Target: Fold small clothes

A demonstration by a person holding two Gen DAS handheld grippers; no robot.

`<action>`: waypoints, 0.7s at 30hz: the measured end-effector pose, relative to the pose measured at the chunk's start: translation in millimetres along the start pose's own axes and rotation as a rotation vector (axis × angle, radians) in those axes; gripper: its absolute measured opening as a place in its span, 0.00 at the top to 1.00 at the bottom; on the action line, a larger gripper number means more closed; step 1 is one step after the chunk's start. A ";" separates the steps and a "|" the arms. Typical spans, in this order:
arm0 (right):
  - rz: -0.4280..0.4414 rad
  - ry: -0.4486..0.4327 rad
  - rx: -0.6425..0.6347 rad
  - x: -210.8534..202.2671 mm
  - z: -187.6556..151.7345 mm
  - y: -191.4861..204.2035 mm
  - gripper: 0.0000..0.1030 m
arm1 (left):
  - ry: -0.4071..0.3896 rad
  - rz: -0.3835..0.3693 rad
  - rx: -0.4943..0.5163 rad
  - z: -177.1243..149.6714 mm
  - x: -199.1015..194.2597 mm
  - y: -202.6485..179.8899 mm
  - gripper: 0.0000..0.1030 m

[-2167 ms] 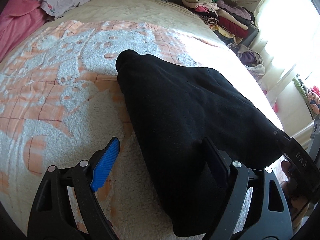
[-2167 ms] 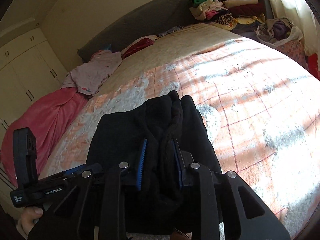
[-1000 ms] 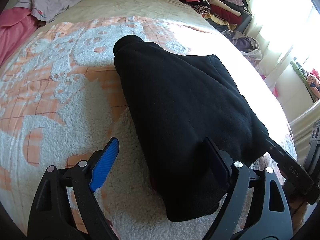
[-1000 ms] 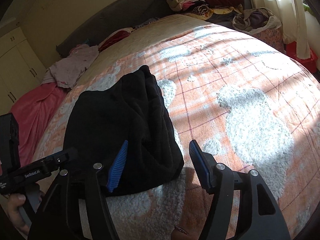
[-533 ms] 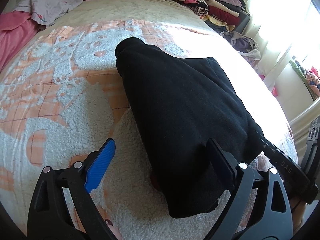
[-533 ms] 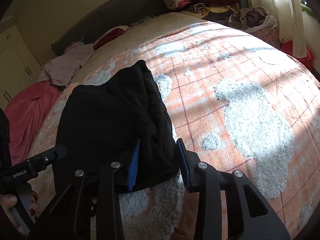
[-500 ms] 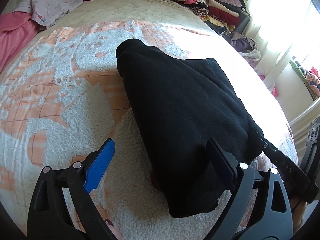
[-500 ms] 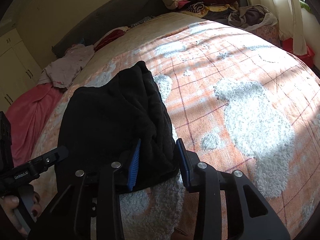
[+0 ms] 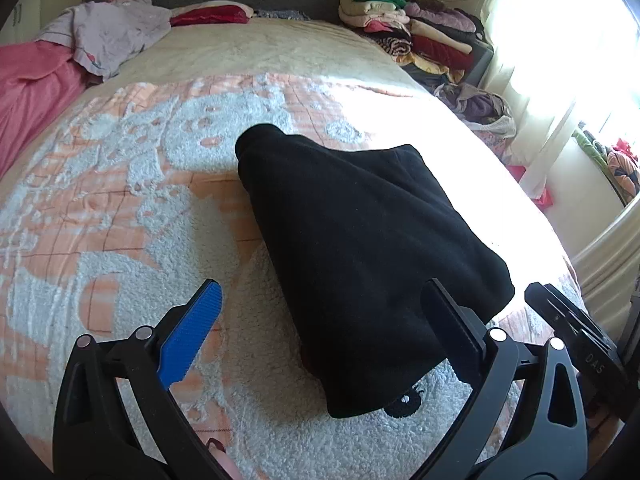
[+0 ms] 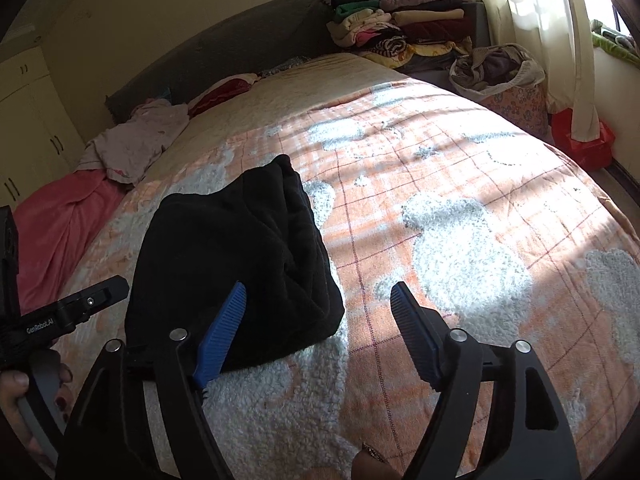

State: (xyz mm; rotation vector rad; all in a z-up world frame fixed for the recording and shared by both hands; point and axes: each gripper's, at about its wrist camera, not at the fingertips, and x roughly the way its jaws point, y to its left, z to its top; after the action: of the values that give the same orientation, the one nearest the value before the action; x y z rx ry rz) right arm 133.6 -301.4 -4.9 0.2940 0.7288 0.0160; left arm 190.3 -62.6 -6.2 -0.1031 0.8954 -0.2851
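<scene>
Bed (image 9: 248,52) fills both views, covered by an orange-and-white fleecy blanket (image 9: 100,200) with a checked pattern; a plain cream stretch lies beyond it toward the dark headboard (image 10: 224,56). Pink bedding (image 9: 28,84) hangs at the bed's left edge, a crumpled lilac garment (image 9: 108,36) on top of it near the head-end left corner, a red item (image 9: 208,16) just beside that against the headboard. Off the bed's right head-end corner, a tall stack of folded clothes (image 10: 400,28); beside it a floral basket (image 10: 516,96) stuffed with laundry, then a red box (image 10: 580,140) under the curtain. White cupboard doors (image 10: 28,120) on the left wall. Black garment (image 9: 360,240), folded into a thick wedge, lies flat on the blanket near the foot edge, narrow end pointing toward the headboard. Left gripper (image 9: 320,320) hovers over its near end, jaws opening and wide apart: the garment's near corner sits between them, the right finger in front of the cloth; contact there not clear, blue left pad well off it. Right gripper (image 10: 320,320) at the garment's right near corner, jaws opening; the left pad overlaps the cloth edge, the right pad stands over bare blanket. A hand (image 10: 24,396) grips the left tool's handle, seen in the right wrist view.
</scene>
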 end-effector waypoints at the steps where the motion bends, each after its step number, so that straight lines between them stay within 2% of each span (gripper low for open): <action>1: -0.004 -0.015 -0.010 -8.0 -0.6 1.0 0.17 | -0.020 0.005 0.004 -0.8 -7.1 -1.0 0.09; 3: -0.020 -0.051 -0.034 -24.9 -1.8 3.4 0.09 | -0.052 0.006 0.013 -3.4 -19.5 -3.0 0.09; 6: -0.031 -0.103 -0.067 -49.4 -4.8 8.6 0.05 | -0.098 0.006 0.027 -8.9 -38.1 -6.0 0.09; 13: -0.037 -0.174 -0.117 -90.9 -18.7 20.2 0.04 | -0.143 0.016 0.058 -27.5 -73.1 -7.9 0.09; 21: -0.015 -0.185 -0.158 -113.1 -39.0 42.9 0.04 | -0.145 0.060 0.087 -57.6 -100.4 5.0 0.09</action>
State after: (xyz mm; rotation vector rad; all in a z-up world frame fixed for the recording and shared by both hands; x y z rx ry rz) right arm 27.1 -263.3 53.1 0.1369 0.5428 0.0319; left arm 87.1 -27.3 32.6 -0.0155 0.7395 -0.2567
